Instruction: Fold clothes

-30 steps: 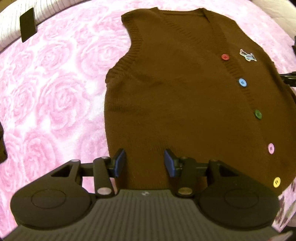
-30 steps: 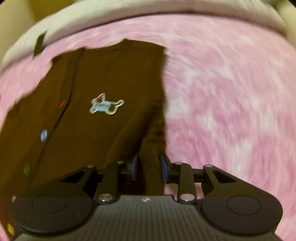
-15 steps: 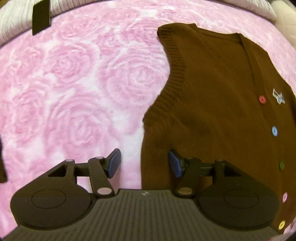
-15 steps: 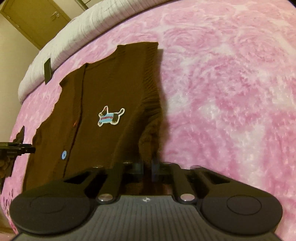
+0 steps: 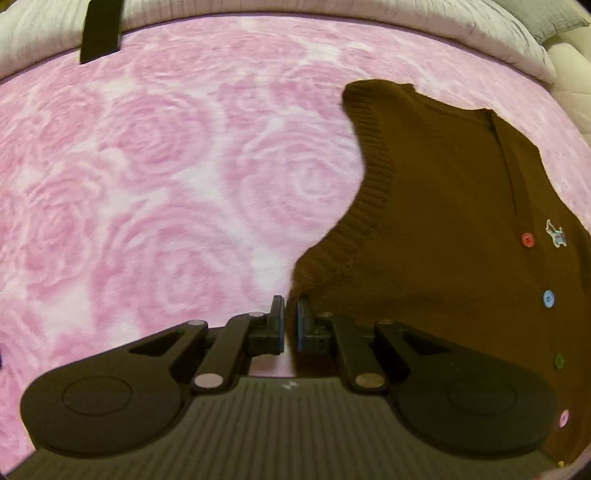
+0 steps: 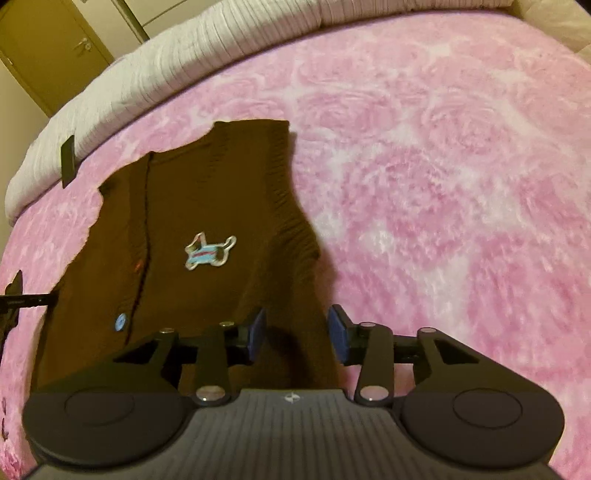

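The brown knitted vest [image 5: 443, 229] lies flat on my bed, spread over the pink rose-patterned blanket [image 5: 147, 177], front up and buttoned. Down its placket run coloured buttons: red [image 5: 527, 240], blue [image 5: 549, 298], green [image 5: 559, 361] and pink [image 5: 563, 418]. A small dog patch [image 6: 209, 253] sits on the chest just beside the placket.

My left hand-held gripper [image 5: 290, 314] has just snapped closed at the vest's side edge, right below the ribbed armhole. Its jaws stand almost together with the brown edge of the knit in the narrow slit between them, so I have that edge pinched.

My right hand-held gripper [image 6: 297, 328] has just been opening. Its blue pads [image 6: 338, 330] stand well apart over the vest's other side edge; the fabric lies under and between them, but neither pad presses on it.

Past the blanket, a pale ribbed bedcover [image 6: 166, 66] runs along the far side of the bed with a flat black object [image 5: 100, 31] lying on its edge. A wooden door [image 6: 40, 44] shows in the corner of the right view.
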Demonstrator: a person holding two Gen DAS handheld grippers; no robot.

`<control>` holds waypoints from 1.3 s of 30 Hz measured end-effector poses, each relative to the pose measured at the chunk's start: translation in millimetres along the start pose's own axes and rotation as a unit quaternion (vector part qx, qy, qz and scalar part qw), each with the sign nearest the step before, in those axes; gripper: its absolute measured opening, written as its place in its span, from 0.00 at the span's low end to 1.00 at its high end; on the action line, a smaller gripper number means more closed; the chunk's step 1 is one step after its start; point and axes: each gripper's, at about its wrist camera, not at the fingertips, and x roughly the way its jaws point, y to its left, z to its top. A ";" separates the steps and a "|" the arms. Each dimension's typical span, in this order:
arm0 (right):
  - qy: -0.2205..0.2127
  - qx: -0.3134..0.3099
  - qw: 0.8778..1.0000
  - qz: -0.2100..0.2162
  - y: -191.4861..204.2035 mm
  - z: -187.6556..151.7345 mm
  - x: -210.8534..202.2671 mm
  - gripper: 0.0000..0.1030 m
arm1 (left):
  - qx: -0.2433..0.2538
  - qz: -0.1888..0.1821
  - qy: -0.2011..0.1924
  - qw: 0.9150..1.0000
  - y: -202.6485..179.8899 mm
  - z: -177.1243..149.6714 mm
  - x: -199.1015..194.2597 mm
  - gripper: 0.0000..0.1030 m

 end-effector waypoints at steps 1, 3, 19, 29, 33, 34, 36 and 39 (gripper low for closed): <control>0.000 -0.001 1.000 -0.008 3.4 -7.7 -5.1 0.40 | -0.005 -0.004 0.001 1.000 4.0 0.4 0.1 0.06; 0.000 0.003 1.000 -0.015 8.3 -23.9 -14.4 0.40 | 0.001 -0.008 0.001 1.000 3.5 -0.2 -6.5 0.07; 0.094 -0.037 0.991 0.083 139.4 -154.9 -46.5 0.41 | 0.216 -0.072 0.035 0.973 -57.8 -169.4 -103.8 0.43; 0.119 0.019 0.984 0.130 192.1 -181.7 -35.3 0.48 | 0.170 -0.055 0.048 0.983 -27.8 -168.2 -113.4 0.28; 0.123 0.037 0.982 0.141 199.0 -182.5 -33.0 0.49 | 0.176 -0.036 0.046 0.983 -12.3 -140.2 -112.9 0.27; 0.121 0.045 0.981 0.141 199.2 -182.5 -33.5 0.49 | 0.177 -0.032 0.044 0.983 -9.8 -132.4 -112.8 0.28; 0.121 0.066 0.980 0.140 197.3 -184.0 -34.0 0.50 | 0.181 -0.042 0.033 0.982 -11.1 -121.6 -113.8 0.30; 0.118 0.080 0.981 0.128 202.3 -188.5 -35.1 0.50 | 0.189 -0.062 0.023 0.980 -15.1 -109.4 -113.0 0.34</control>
